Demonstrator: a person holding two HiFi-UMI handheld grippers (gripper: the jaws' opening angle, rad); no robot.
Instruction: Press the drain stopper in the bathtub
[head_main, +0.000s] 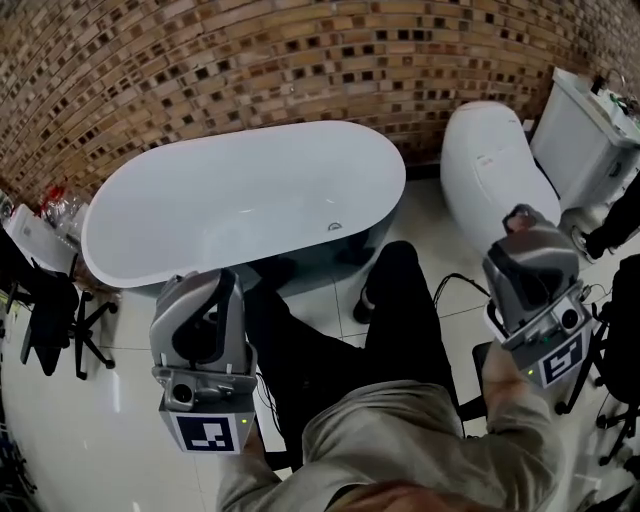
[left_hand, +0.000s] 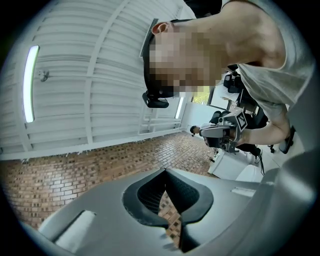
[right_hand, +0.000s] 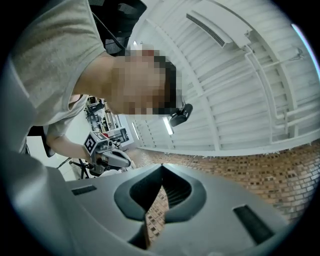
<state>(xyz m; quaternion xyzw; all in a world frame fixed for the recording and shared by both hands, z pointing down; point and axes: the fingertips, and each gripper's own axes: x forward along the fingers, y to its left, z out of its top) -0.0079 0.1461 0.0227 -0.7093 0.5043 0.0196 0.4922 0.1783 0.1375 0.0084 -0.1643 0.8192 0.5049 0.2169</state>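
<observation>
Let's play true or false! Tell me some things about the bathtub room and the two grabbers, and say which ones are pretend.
1. The bathtub is white. True.
2. The left gripper is reaching inside the bathtub. False: it is held up outside the tub, pointing at the ceiling.
3. The wall behind the tub is brick. True.
4. The right gripper holds a sponge. False: its fingers are shut with nothing between them.
5. The toilet stands left of the tub. False: it stands to the right.

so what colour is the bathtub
The bathtub is white, with a dark outer side; best seen in the head view.
</observation>
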